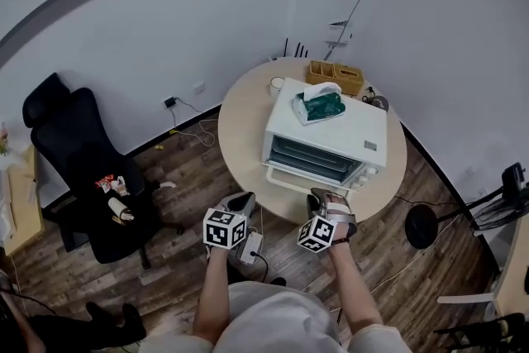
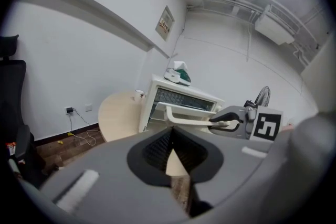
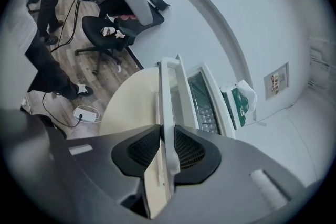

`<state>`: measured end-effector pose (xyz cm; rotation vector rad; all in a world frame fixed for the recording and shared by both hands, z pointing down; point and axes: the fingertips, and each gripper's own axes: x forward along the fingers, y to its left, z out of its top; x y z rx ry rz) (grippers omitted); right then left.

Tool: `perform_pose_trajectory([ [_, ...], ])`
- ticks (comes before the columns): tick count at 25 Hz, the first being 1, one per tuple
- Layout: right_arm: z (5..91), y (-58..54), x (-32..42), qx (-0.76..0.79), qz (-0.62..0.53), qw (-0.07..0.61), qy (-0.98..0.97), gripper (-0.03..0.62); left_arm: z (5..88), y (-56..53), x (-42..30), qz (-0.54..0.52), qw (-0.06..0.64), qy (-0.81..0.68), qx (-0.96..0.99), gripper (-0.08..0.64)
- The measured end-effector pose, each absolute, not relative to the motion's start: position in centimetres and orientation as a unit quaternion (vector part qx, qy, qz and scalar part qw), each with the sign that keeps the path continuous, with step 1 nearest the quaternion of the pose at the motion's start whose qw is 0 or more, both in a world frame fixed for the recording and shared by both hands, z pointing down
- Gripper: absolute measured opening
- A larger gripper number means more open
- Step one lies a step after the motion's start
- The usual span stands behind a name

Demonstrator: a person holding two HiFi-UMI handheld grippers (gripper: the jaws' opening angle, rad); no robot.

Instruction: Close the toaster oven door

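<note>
White toaster oven [image 1: 364, 132] sits on the round table [image 1: 240, 128], toward its far side, with a green and white bag [image 1: 321, 105] on top. Its door [image 1: 318, 159] is ajar, tilted out toward me, and the rack shows behind the glass. The white door handle [image 3: 166, 107] is a bar along the door's free edge. My right gripper [image 3: 167, 136] pinches that bar, pads pressed on both sides. My left gripper [image 2: 173, 147] has its fingers pressed together on nothing, off the table's near-left edge.
</note>
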<state>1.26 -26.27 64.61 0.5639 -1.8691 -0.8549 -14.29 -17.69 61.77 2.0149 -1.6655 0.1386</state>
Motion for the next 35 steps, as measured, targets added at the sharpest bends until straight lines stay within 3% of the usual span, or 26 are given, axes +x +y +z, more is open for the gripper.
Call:
perform_pose_trajectory([
  [18, 61.4, -32.5, 0.3, 0.295, -0.347, 0.485, -0.746, 0.104, 60.4, -23.1, -14.9, 0.096, 0.223, -0.565, 0.789, 0.058],
  [24, 61.0, -33.3, -0.2, 0.319, -0.363, 0.482, -0.731, 0.106, 60.6, -25.0, -14.5, 0.168, 0.159, -0.533, 0.814, 0.058],
  [35, 60.7, -34.8, 0.0, 0.351, -0.358, 0.502, -0.705, 0.109, 61.4, -26.7, -14.8, 0.167, 0.166, -0.497, 0.835, 0.058],
])
